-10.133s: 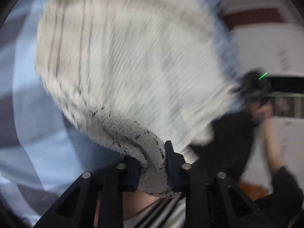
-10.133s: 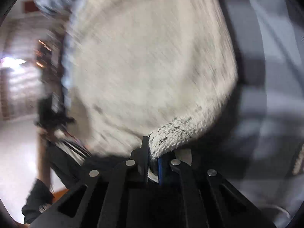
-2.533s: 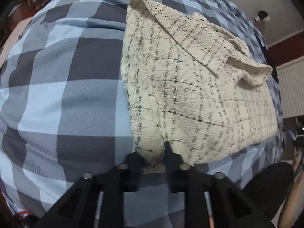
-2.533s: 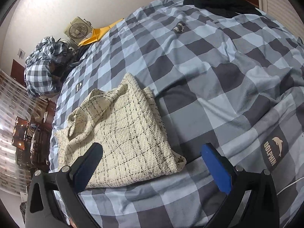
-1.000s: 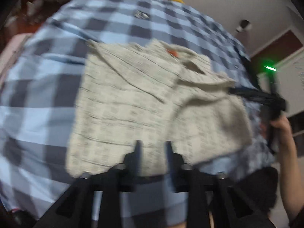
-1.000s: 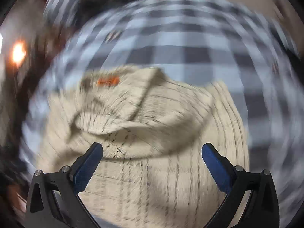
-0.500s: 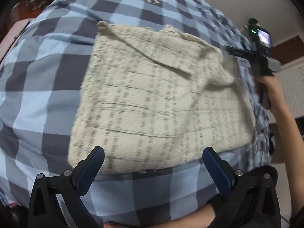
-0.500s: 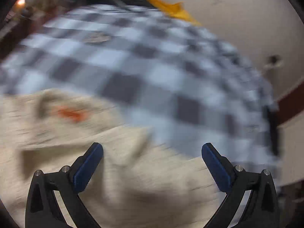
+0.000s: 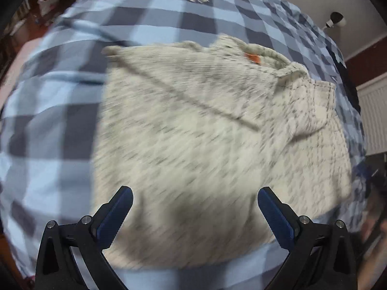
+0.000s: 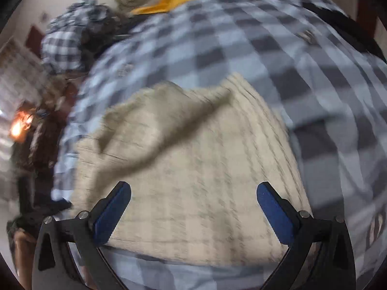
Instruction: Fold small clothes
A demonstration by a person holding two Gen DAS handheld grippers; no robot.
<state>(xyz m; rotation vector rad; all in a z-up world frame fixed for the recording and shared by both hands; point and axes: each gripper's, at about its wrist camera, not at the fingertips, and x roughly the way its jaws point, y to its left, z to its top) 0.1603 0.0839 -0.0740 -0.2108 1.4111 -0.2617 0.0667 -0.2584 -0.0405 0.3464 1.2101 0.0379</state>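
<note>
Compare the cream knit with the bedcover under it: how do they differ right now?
The knit is cream with thin dark check lines; the bedcover has big blue, grey and pale squares. The knit is thick and folded, with a flap lying diagonally across it; the bedcover lies spread in a single layer. The knit carries an orange tag at its neck; the bedcover shows small printed logos. Both are checked fabrics.
</note>
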